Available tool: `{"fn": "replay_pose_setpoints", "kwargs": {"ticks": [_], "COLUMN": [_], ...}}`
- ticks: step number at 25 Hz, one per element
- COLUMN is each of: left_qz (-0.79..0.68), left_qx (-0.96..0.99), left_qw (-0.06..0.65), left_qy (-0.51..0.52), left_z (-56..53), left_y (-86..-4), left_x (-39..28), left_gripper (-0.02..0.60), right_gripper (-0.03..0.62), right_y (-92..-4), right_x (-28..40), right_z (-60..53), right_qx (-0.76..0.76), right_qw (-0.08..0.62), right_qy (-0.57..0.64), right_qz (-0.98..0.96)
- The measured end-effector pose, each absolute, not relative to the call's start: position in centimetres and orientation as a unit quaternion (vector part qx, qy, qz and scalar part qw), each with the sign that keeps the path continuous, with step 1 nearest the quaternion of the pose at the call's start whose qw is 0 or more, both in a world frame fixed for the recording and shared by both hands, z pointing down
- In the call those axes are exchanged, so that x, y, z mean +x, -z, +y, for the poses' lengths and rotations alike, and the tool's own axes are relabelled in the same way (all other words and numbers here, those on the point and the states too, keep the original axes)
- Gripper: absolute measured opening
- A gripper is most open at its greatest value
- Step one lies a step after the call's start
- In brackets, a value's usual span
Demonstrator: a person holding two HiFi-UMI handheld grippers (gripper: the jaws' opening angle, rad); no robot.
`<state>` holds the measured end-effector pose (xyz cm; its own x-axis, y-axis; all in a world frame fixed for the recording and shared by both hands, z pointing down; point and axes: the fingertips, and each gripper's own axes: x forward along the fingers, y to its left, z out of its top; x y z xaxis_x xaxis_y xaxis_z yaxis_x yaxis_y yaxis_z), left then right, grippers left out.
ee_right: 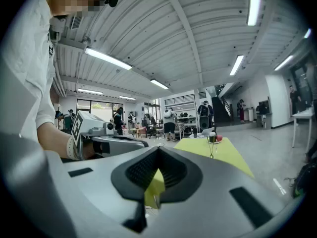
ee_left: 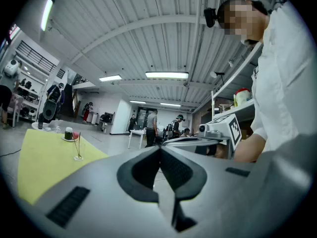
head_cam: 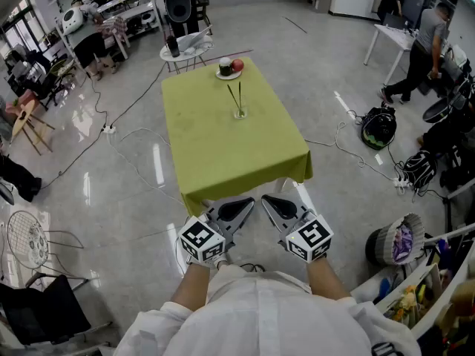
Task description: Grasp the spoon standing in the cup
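Note:
A clear cup (head_cam: pixel 240 113) stands near the middle of the green table (head_cam: pixel 223 162), with a thin dark spoon (head_cam: pixel 236 95) upright in it. Both grippers hover short of the table's near edge, far from the cup. My left gripper (head_cam: pixel 249 202) is shut and empty, and my right gripper (head_cam: pixel 266 199) is shut and empty beside it. In the left gripper view the jaws (ee_left: pixel 159 150) meet, and the cup (ee_left: pixel 78 156) is small at the left. In the right gripper view the closed jaws (ee_right: pixel 157 150) point past the table, with the cup (ee_right: pixel 212 153) far off to the right.
A plate with a dark mug and a red apple (head_cam: pixel 237 66) sits at the table's far end. Behind it stand a small white round table (head_cam: pixel 185 51) and a speaker (head_cam: pixel 177 4). Cables and bags (head_cam: pixel 379 127) lie on the floor at right, near people (head_cam: pixel 424 47).

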<state>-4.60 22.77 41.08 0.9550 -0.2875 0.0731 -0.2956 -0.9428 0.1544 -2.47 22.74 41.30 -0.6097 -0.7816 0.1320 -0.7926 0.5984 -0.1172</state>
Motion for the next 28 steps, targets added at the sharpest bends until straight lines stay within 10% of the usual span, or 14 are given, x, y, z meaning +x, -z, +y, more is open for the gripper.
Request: {"fn": "replay_pose_setpoints", "kwargs": {"ticks": [28], "left_qz": [-0.134], "left_qx": [0.987], "left_qw": [0.086], "left_qy": [-0.038], "left_z": [22.7], "left_y": [-41.6], "left_x": [-3.5], "left_gripper": [0.003], "right_gripper": [0.005], "right_y": [-41.1], "right_x": [-2.3], "right_z": [22.3], "right_qx": [0.428], "right_qw": [0.026], "right_qy": [-0.079], "right_qz": [-0.9]}}
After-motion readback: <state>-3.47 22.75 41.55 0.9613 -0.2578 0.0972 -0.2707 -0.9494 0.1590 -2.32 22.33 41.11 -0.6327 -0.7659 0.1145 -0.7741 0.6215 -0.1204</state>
